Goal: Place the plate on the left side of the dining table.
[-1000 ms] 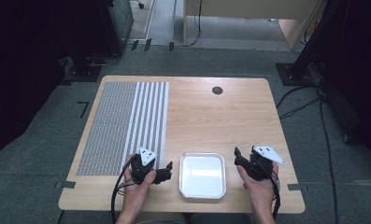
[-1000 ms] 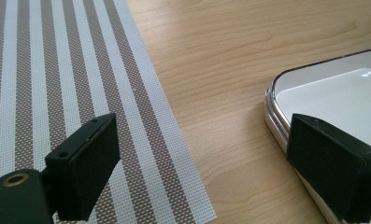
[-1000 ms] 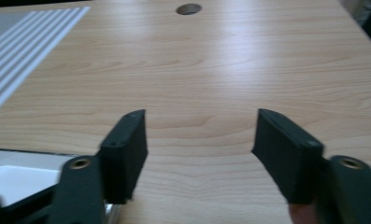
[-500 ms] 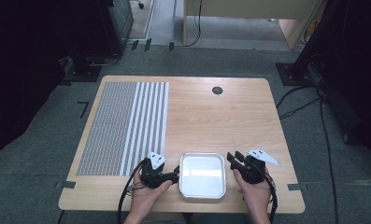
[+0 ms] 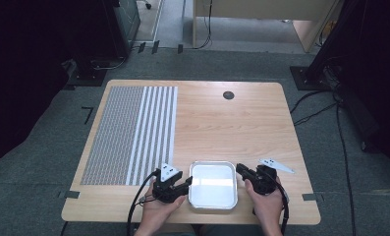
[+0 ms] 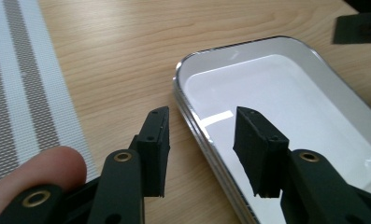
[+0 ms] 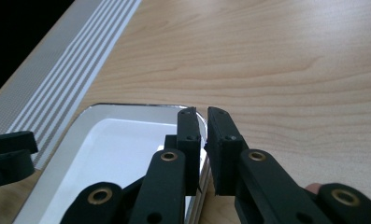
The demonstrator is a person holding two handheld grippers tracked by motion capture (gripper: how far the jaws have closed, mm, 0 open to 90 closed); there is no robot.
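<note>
While both sets of jaws have just been closing, the right gripper [image 7: 204, 154] pinches the tray's [image 5: 213, 204] right rim, and the left gripper [image 6: 204, 154] straddles its left rim without touching, near the table's [image 5: 232, 128] front edge.

Items on and at the table, by count:
- wooden table [image 5: 232, 123]: one
- shallow metal tray [image 5: 212, 167], white inside: one
- patterned placemat [image 5: 133, 132], dotted on one part and striped on the other: one
- dark round grommet [image 5: 228, 95] in the tabletop: one
- hand-held grippers: two, left gripper [image 5: 185, 186] and right gripper [image 5: 241, 170]
- hands: two
</note>
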